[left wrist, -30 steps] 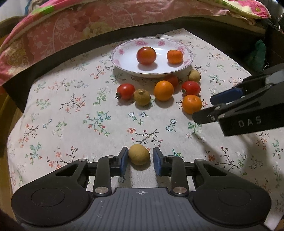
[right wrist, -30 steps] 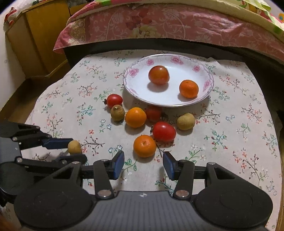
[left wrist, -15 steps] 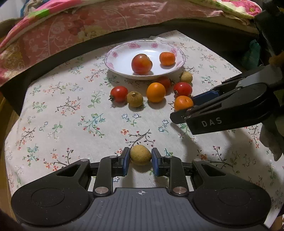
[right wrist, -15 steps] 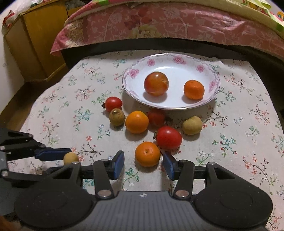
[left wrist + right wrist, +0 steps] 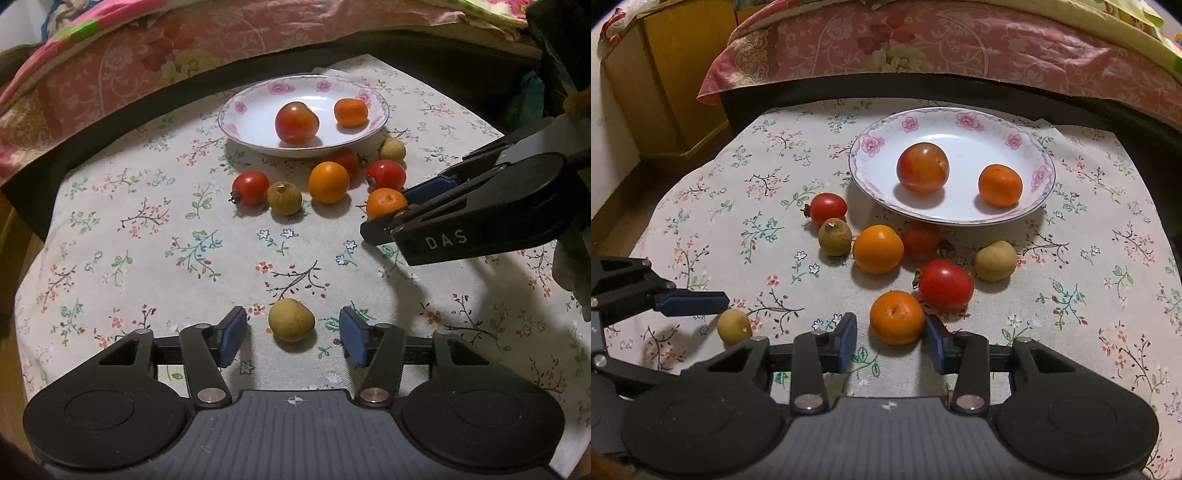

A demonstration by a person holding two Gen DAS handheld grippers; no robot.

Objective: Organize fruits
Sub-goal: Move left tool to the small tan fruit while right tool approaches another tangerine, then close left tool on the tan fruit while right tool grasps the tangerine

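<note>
A tan longan (image 5: 291, 319) lies on the floral cloth between the blue pads of my left gripper (image 5: 292, 314). Its jaws are opening, with a gap on each side of the fruit. My right gripper (image 5: 891, 319) straddles a small orange (image 5: 897, 322). Its jaws are closing; the right pad is at the peel and a gap shows on the left. The white flowered plate (image 5: 864, 173) holds a red tomato (image 5: 922, 168) and an orange (image 5: 1000, 184). In front of the plate lie several loose tomatoes, oranges and longans.
A bed with a pink quilt (image 5: 960, 40) runs along the far side, past a dark gap. A wooden cabinet (image 5: 668, 70) stands at the far left. The right gripper's body (image 5: 480, 221) reaches in beside the fruit cluster. Bare cloth spreads left of the fruit.
The left jaws were shut on the longan half a second ago and now stand apart, with the fruit resting on the cloth. The right gripper has moved forward around the orange and narrowed.
</note>
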